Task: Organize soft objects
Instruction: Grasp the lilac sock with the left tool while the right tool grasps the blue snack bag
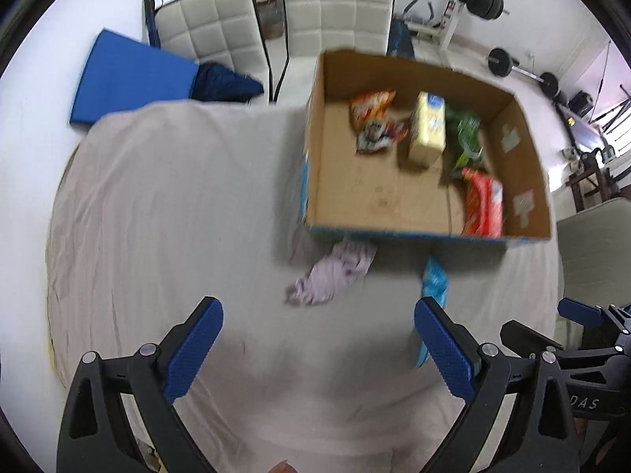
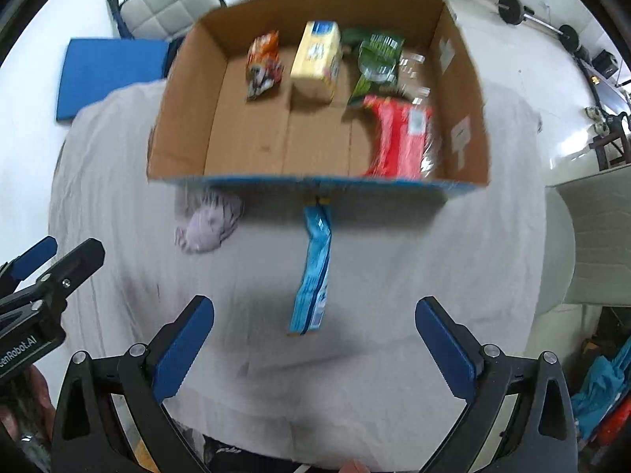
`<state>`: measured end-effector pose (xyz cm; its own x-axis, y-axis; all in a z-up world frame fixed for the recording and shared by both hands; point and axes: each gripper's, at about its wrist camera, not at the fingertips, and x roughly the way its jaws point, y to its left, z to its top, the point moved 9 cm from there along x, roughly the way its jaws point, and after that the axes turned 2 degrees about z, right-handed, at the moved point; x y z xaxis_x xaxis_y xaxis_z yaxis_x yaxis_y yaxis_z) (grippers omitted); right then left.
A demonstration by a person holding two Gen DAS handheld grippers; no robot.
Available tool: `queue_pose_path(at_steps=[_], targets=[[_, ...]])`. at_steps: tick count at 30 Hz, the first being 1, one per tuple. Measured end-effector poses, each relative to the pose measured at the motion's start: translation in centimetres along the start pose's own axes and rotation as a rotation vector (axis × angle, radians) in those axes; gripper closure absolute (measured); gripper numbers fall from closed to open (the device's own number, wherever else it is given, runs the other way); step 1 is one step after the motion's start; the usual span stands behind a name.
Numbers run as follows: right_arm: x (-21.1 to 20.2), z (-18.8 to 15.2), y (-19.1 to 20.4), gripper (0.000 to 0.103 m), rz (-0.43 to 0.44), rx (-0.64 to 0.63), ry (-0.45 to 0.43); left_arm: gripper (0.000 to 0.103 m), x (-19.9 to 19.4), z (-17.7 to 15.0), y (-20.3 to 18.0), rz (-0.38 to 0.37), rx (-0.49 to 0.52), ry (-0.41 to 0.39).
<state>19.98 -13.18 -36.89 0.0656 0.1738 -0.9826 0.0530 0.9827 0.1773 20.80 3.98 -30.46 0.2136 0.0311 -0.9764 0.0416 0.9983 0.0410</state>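
An open cardboard box (image 1: 315, 149) (image 2: 185, 90) stands on a table under a pale cloth (image 1: 165, 197). In it lie an orange snack bag (image 2: 263, 64), a yellow pack (image 2: 317, 59), a green bag (image 2: 374, 61) and a red bag (image 2: 402, 138). In front of the box lie a crumpled lilac cloth (image 1: 331, 274) (image 2: 209, 222) and a blue pouch (image 2: 313, 276) (image 1: 434, 280). My left gripper (image 1: 317, 331) is open and empty, short of the lilac cloth. My right gripper (image 2: 315, 335) is open and empty, just short of the blue pouch.
Two white padded chairs (image 1: 339, 8) stand behind the table. A blue mat (image 1: 126, 79) lies on the floor at the far left. Barbells and a weight rack (image 1: 485, 0) stand at the back right. Another chair (image 2: 591, 236) is at the right.
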Motion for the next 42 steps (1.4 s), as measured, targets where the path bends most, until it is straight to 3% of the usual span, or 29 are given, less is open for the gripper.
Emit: queue_pose_path(at_steps=[11, 21, 31, 35, 37, 39, 41, 42], targets=[[7.9, -1.5, 0.6, 0.0, -0.021, 0.027, 0.128, 0.003, 6.6, -1.9, 1.2, 0.025, 0.007, 0.115], [12.8, -1.5, -0.8, 0.0, -0.037, 0.1, 0.2, 0.003, 13.2, -1.3, 0.8, 0.058, 0.151, 0.22], [15.3, -2.0, -1.9, 0.0, -0.022, 0.174, 0.225, 0.003, 17.2, -0.4, -2.6, 0.043, 0.28, 0.23], [16.5, -2.3, -2.3, 0.014, -0.006, 0.197, 0.238, 0.004, 18.1, 0.3, -4.5, 0.014, 0.336, 0.213], [17.0, -2.6, -2.5, 0.021, 0.0, 0.213, 0.246, 0.013, 18.5, 0.5, -5.2, 0.004, 0.362, 0.201], [17.7, -3.0, -2.6, 0.032, 0.005, 0.222, 0.256, 0.035, 19.1, 0.3, -5.8, 0.002, 0.392, 0.208], [18.1, -3.1, -2.8, 0.036, 0.005, 0.225, 0.263, 0.048, 19.9, 0.0, -6.0, 0.013, 0.413, 0.228], [18.2, -3.3, -2.8, 0.043, 0.004, 0.226, 0.266, 0.048, 20.1, -0.1, -6.1, 0.021, 0.419, 0.224]])
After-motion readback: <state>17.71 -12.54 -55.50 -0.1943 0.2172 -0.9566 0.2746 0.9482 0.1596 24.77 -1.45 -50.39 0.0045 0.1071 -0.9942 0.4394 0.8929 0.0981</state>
